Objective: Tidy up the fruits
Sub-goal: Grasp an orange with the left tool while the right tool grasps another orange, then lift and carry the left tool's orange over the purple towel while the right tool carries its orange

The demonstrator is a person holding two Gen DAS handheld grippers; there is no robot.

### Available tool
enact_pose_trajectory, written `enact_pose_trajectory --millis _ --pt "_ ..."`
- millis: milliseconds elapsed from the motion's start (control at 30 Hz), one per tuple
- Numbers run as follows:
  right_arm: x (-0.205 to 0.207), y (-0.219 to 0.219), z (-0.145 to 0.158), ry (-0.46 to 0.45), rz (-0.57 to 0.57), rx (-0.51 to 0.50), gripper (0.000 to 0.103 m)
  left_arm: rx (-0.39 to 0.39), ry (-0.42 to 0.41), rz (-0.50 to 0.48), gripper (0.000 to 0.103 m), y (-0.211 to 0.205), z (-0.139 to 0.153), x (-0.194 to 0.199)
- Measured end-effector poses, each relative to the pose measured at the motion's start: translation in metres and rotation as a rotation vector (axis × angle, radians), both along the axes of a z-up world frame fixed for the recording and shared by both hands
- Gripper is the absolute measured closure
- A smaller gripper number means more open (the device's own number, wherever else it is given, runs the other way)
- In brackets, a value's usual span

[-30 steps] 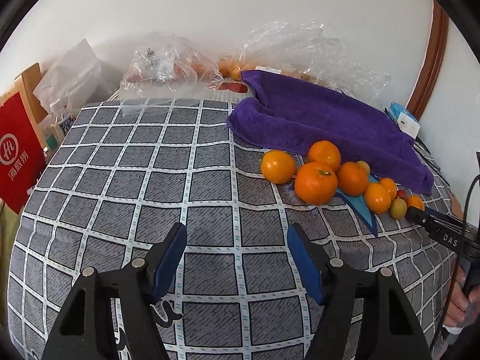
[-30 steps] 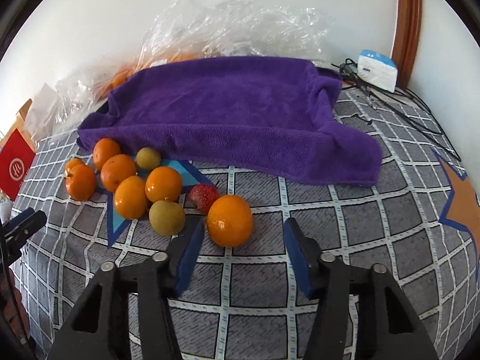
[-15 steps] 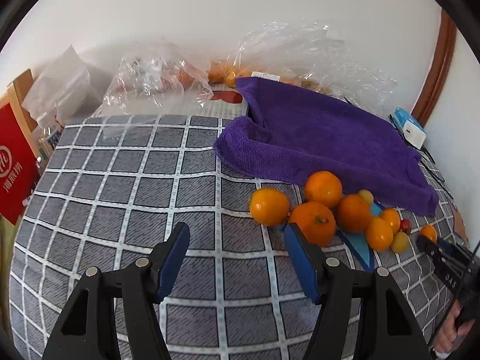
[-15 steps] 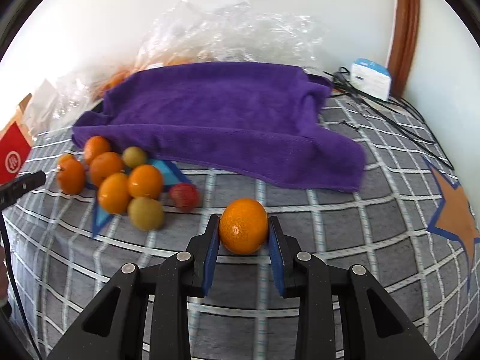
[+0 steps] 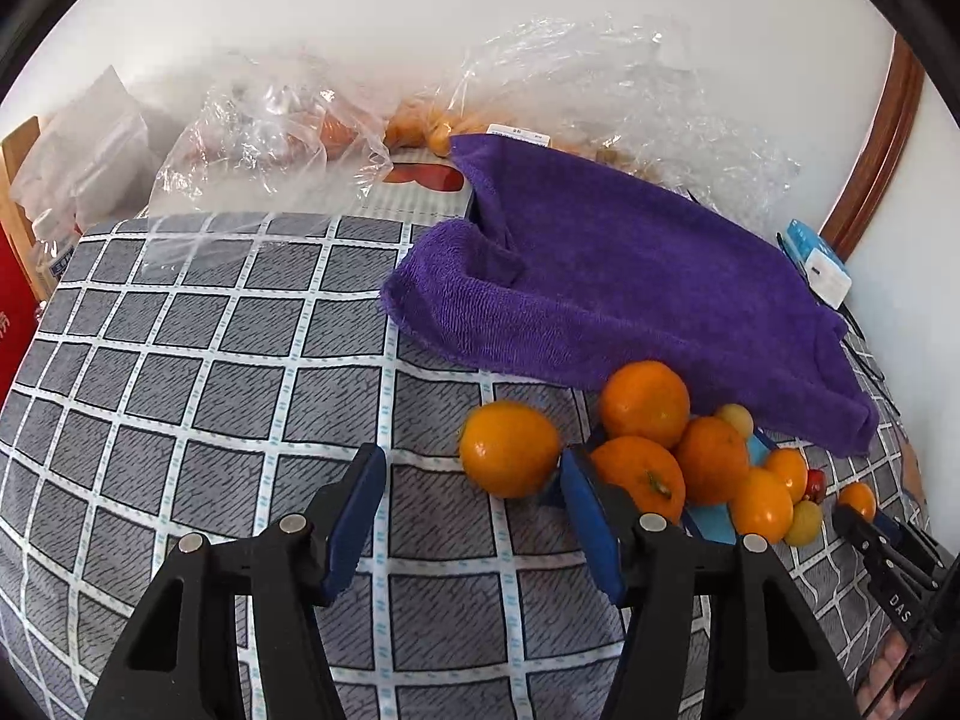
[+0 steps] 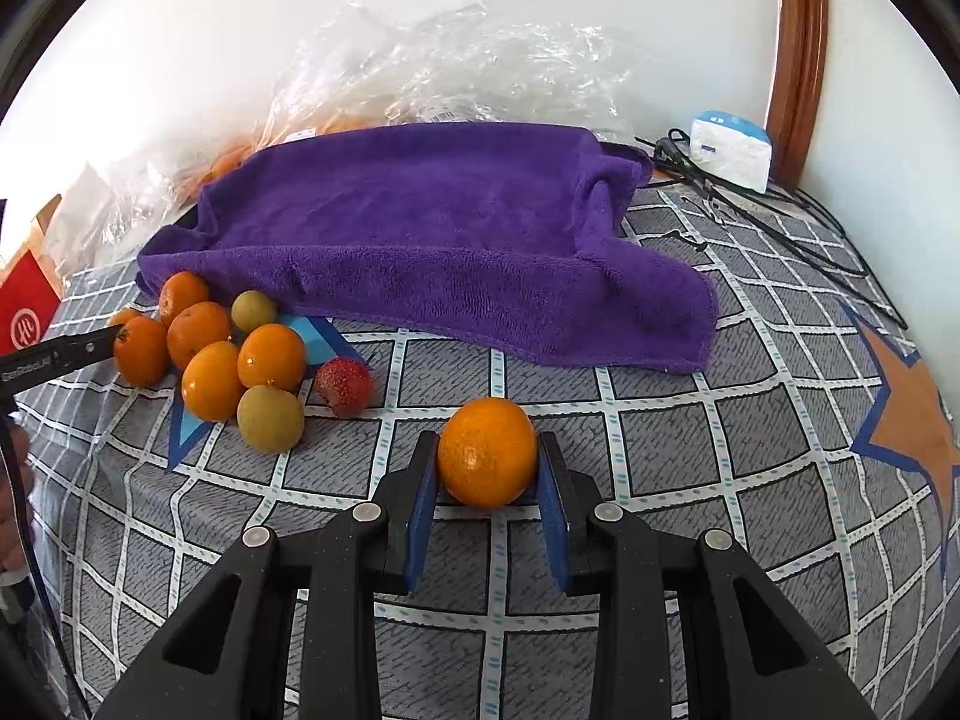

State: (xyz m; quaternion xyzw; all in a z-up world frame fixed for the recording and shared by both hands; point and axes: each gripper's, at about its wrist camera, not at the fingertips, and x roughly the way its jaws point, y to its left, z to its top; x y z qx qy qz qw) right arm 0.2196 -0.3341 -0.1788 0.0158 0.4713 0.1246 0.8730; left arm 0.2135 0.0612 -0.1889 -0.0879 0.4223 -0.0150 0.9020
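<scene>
Right wrist view: the right claw (image 6: 485, 471) is clamped on one orange (image 6: 486, 459) resting on the checked worktop (image 6: 690, 456). Left of it lie five more oranges (image 6: 271, 357), two greenish fruits (image 6: 270, 418), one strawberry (image 6: 344, 386) — all before one purple towel (image 6: 432, 240). The left claw (image 5: 474, 516), its jaws just closing, stands apart — nothing gripped. Its arm reads "DAS".

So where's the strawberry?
In the right wrist view, the strawberry sits on the checked cloth, right of the fruit pile, beside a greenish fruit.
</scene>
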Motion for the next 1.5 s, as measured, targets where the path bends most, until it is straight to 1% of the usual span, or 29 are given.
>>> enact_pose_trajectory --millis 67,167,200,233,267,400,567,700,867,933,1067,1200,1300,1400,1500 --pt "0.001 -0.001 -0.001 0.003 -0.001 0.007 0.072 -0.017 -0.022 0.001 0.047 0.001 -0.002 0.0" --pt "0.001 0.0 -0.001 0.002 0.001 0.0 0.071 -0.048 -0.033 -0.022 0.059 0.001 -0.002 0.001" --pt "0.001 0.001 -0.001 0.001 0.001 -0.002 0.071 -0.058 -0.04 -0.033 0.067 0.001 -0.002 0.001" --pt "0.001 0.001 -0.001 0.001 0.001 -0.003 0.071 -0.045 -0.046 -0.032 0.07 -0.001 -0.002 0.0" --pt "0.001 0.001 -0.001 0.0 0.001 -0.004 0.071 -0.031 -0.047 -0.031 0.07 -0.003 -0.001 0.0" --pt "0.001 0.001 -0.001 0.0 0.001 -0.003 0.071 -0.019 -0.065 -0.039 0.07 -0.007 0.003 -0.003" --pt "0.001 0.0 -0.001 0.001 0.0 0.005 0.072 0.002 -0.121 0.012 0.07 -0.004 0.01 -0.014" --pt "0.001 -0.003 -0.001 0.0 -0.008 0.018 0.072 -0.001 -0.148 0.024 0.07 0.0 0.013 -0.019" --pt "0.0 -0.005 0.001 -0.003 -0.005 0.034 0.072 -0.003 -0.159 0.039 0.07 0.003 0.015 -0.02" --pt "-0.001 -0.007 0.001 -0.008 -0.008 0.045 0.072 0.015 -0.158 0.044 0.07 0.003 0.015 -0.02" --pt "-0.003 -0.012 0.003 -0.021 -0.033 0.069 0.072 0.043 -0.186 0.038 0.07 0.0 0.019 -0.025" --pt "-0.001 -0.016 0.003 -0.013 -0.048 0.098 0.072 0.049 -0.188 0.024 0.07 0.002 0.022 -0.029" --pt "-0.002 -0.015 0.004 -0.007 -0.047 0.092 0.072 0.09 -0.196 0.025 0.07 0.003 0.026 -0.039" --pt "-0.004 -0.014 0.007 -0.009 -0.053 0.077 0.072 0.073 -0.189 0.017 0.07 0.007 0.034 -0.045" --pt "-0.003 -0.013 0.019 -0.016 -0.068 0.085 0.072 0.067 -0.191 0.023 0.07 0.011 0.048 -0.048"
